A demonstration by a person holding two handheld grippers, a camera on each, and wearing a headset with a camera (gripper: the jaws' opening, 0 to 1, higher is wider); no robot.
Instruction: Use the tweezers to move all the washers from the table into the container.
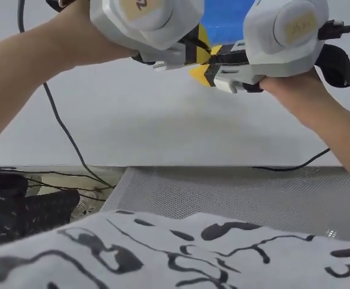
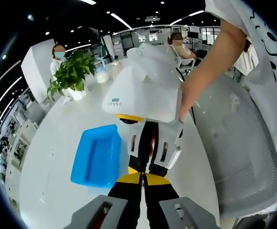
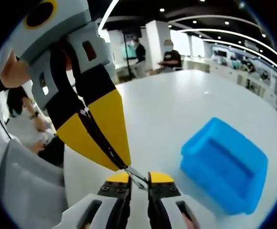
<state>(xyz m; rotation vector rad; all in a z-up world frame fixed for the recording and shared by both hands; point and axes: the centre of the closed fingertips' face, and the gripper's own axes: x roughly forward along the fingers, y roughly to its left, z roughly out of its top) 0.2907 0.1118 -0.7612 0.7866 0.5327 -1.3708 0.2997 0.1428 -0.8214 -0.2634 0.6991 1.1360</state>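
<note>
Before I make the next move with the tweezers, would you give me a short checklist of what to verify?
1. The tweezers are clamped in the left gripper: ok, its jaws are shut on them.
2. The right gripper has a grip on the tweezers: cannot tell; their end lies between its jaws.
3. The container is upright and open on the table: ok.
4. Both grippers are apart from the container: ok.
5. Where the washers lie: cannot tell.
</note>
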